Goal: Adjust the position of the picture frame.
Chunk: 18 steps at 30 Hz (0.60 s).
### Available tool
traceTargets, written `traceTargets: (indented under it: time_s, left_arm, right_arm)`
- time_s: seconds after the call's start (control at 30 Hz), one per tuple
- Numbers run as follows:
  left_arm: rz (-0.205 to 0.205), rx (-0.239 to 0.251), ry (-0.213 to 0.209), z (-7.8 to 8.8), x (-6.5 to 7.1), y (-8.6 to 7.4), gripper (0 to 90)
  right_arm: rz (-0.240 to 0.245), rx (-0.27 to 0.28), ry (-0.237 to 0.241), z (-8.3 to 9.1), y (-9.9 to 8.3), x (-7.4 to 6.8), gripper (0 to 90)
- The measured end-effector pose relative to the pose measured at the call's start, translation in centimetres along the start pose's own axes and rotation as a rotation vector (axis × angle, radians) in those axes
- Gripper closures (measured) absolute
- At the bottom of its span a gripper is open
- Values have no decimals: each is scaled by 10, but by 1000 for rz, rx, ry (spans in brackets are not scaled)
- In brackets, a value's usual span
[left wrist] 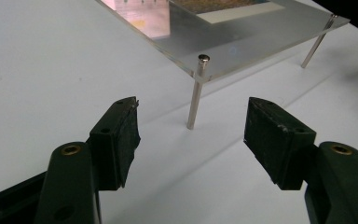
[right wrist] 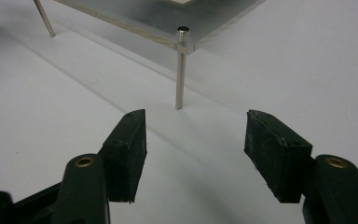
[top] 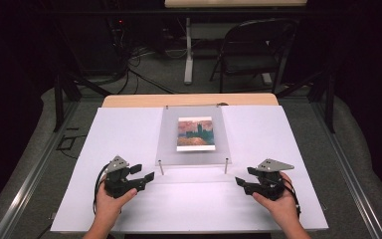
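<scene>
Fingers (left wrist: 116, 140) of both grippers wide apart, empty.

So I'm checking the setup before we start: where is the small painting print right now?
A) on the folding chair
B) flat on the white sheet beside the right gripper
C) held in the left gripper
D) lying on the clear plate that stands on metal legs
D: the painting print lies on the clear plate, which stands raised on thin metal legs, while both grippers sit open and empty in front of it.
</scene>
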<state>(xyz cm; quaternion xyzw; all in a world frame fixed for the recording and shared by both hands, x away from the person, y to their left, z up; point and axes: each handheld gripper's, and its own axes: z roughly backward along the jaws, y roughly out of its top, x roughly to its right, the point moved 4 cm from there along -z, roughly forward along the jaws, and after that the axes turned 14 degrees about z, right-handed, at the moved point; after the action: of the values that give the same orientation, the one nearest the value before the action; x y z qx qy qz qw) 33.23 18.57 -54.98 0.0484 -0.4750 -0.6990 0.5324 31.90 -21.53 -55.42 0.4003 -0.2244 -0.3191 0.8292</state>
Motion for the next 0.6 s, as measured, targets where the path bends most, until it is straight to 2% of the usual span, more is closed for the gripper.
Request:
traceTargets:
  time_s: [0.1, 0.17, 0.23, 0.4, 0.5, 0.6]
  left_arm:
    - [11, -6, -2, 0, 0, 6, 356]
    - [-1, -8, 9, 0, 1, 11, 356]
    - [-22, -6, 21, 1, 1, 18, 356]
    - [-14, 14, 19, 1, 1, 39, 359]
    - [-21, 14, 31, -4, 0, 52, 359]
    - [-6, 12, 27, -14, -4, 63, 359]
  right_arm:
    - [-3, -2, 4, 2, 5, 2, 387]
    - [-13, 1, 7, 2, 8, 6, 392]
    - [-23, -4, 7, 4, 11, 11, 400]
    - [-52, -16, 21, 4, 19, 28, 408]
    - [-66, -8, 17, 5, 28, 39, 405]
    - [-77, -5, 12, 1, 36, 49, 408]
